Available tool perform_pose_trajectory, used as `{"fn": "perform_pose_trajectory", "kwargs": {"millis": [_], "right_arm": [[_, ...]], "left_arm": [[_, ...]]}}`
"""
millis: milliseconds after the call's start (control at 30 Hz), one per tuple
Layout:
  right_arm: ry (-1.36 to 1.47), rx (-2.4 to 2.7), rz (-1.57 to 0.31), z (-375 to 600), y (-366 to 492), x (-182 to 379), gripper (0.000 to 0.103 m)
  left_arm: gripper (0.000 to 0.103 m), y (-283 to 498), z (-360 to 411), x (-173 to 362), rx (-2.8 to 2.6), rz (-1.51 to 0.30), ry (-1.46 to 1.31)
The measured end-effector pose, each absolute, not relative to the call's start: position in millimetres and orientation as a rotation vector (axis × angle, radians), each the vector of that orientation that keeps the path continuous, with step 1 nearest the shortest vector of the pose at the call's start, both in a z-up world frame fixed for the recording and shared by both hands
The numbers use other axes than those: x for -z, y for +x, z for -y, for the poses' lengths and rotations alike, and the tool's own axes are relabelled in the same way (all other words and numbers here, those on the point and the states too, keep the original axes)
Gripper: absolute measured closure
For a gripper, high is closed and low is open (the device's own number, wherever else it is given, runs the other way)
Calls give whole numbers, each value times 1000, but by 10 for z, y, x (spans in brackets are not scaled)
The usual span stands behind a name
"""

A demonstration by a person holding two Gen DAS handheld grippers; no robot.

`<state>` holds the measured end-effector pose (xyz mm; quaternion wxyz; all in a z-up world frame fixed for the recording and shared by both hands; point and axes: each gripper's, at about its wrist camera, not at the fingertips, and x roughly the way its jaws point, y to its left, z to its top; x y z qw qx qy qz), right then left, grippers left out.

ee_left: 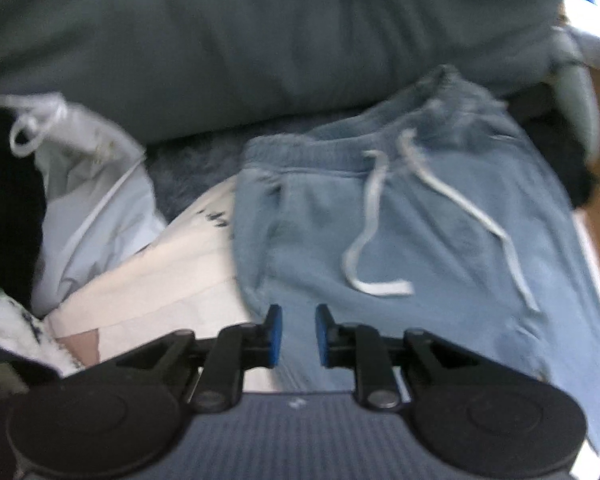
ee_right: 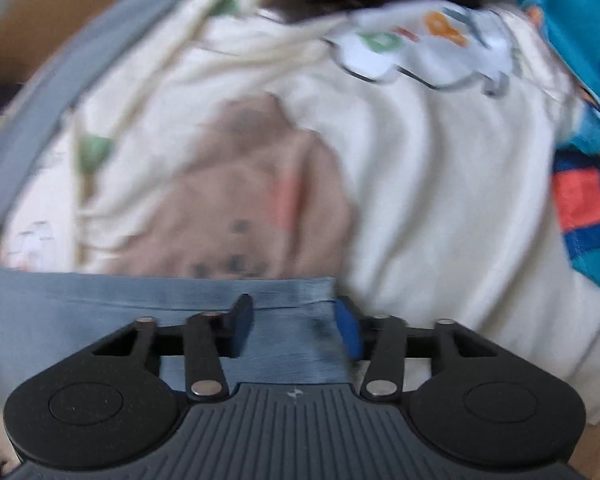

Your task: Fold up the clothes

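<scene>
Light blue sweat shorts (ee_left: 420, 220) with a white drawstring (ee_left: 372, 216) lie spread out, waistband at the far side. My left gripper (ee_left: 299, 336) hovers over their near left part, open by a narrow gap, with blue cloth showing through the gap. In the right wrist view a hemmed edge of the blue cloth (ee_right: 140, 308) runs across from the left and ends by the right pad. My right gripper (ee_right: 296, 326) is open wide, and that cloth lies between its fingers. Both views are blurred.
A dark grey-green cushion (ee_left: 260, 40) fills the far side. A pale grey drawstring garment (ee_left: 92, 200) and a cream garment (ee_left: 160, 280) lie left of the shorts. Beyond the right gripper are a cream top with a tan print (ee_right: 420, 180), a teal item (ee_right: 580, 20) and a brown surface (ee_right: 40, 20).
</scene>
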<state>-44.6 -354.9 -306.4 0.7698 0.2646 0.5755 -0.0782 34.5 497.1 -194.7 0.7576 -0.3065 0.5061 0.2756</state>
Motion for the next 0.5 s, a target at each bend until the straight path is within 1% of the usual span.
{"fn": "perform_pose_trajectory", "kwargs": {"millis": [33,67,100,200,267,333,400,433,500], "right_arm": [[581,136,-1226,3536,-446,2988,51],[582,115,-1210,3527,-433,2917,51],[575,102,-1196,3514,-410,2838,51],[528,63,-1149,3458,-303,2610,49],[505,32,-1123,3433,-212,2462,41],[485,12,-1104,3400,-89,2317,26],[453,-13,-1086,3352,25,2165,19],[433,-25,-1079,3321,78,2092,18],[391,-46,-1068,3242,187,1954,17]], "left_arm": [[80,347,-4925,1800,-574,-1096,-654],[73,344,-4878,1657,-552,-1085,-644],[70,337,-4832,1536,-539,-1073,-635],[70,311,-4743,1266,-523,-1039,-624],[69,296,-4703,1089,-517,-1018,-618],[68,275,-4666,918,-515,-997,-607],[59,263,-4639,774,-512,-978,-593],[53,257,-4627,709,-512,-965,-584],[53,259,-4613,614,-512,-952,-571]]}}
